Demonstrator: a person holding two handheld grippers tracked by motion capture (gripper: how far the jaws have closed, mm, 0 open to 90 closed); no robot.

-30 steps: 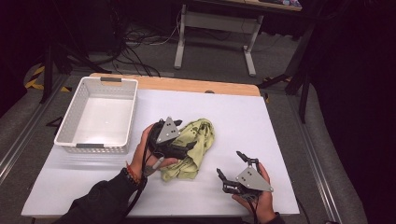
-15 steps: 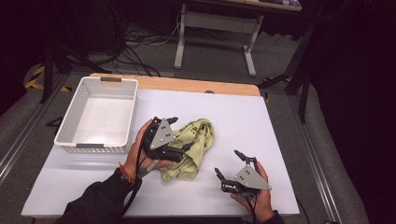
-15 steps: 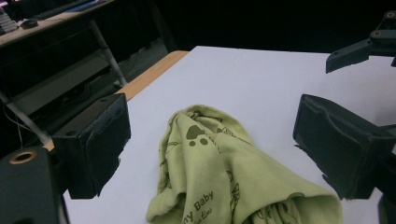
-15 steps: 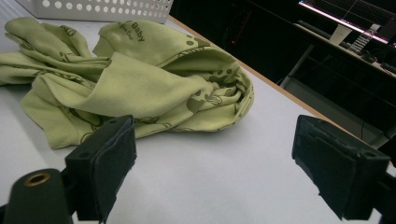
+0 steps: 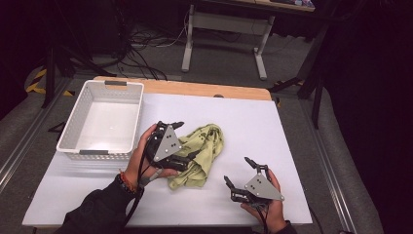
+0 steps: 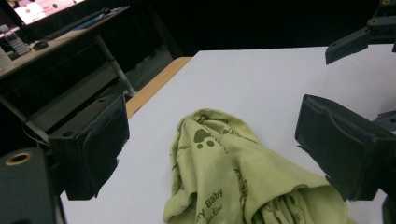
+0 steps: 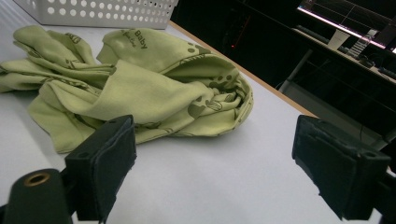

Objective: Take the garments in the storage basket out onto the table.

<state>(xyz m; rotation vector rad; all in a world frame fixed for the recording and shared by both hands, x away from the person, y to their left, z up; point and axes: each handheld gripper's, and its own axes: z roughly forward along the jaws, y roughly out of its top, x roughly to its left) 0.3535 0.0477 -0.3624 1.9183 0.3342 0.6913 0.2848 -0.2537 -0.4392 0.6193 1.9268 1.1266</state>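
A crumpled light-green baby cloth with dark paw prints lies on the white table. My left gripper sits at the cloth's left edge, open, its jaws spread either side of the fabric. In the left gripper view the cloth lies low between the wide-apart jaws of that gripper. My right gripper rests near the table's front right, open and empty, a short way from the cloth. Its own view shows the cloth ahead of the jaws of the right gripper.
A white perforated basket stands empty at the table's left, and its wall shows behind the cloth. A wooden strip edges the table's far side. Beyond it are a desk frame and cables on the floor.
My left gripper has drawn back a little to the left along the cloth's edge. The right gripper has barely shifted.
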